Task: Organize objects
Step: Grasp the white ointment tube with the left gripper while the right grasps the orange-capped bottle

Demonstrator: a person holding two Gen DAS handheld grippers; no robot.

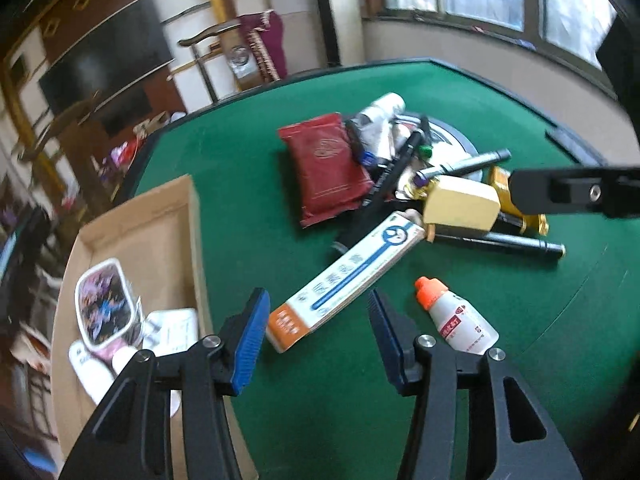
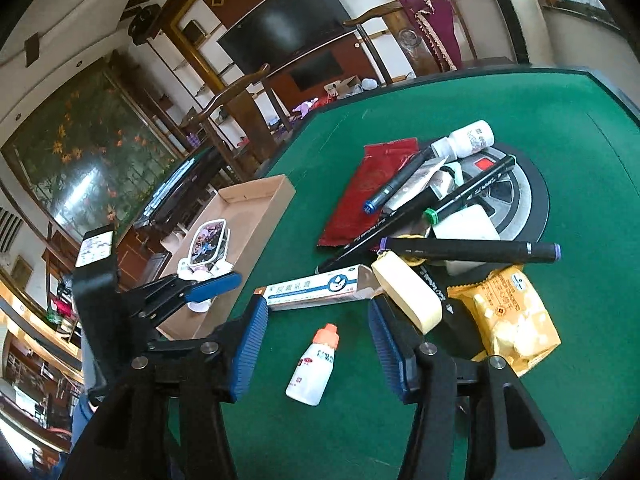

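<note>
Right hand-held gripper is hovering with its jaws apart and empty over the little white bottle lying on the green surface. It should be coming straight down, squeezing the bottle's middle gently.

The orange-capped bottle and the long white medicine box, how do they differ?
The orange-capped bottle is short and rounded; the medicine box is long, flat and rectangular. The bottle lies alone on the green table; the box's far end reaches the pile, by the cream block. Both are mostly white and lie flat.
</note>
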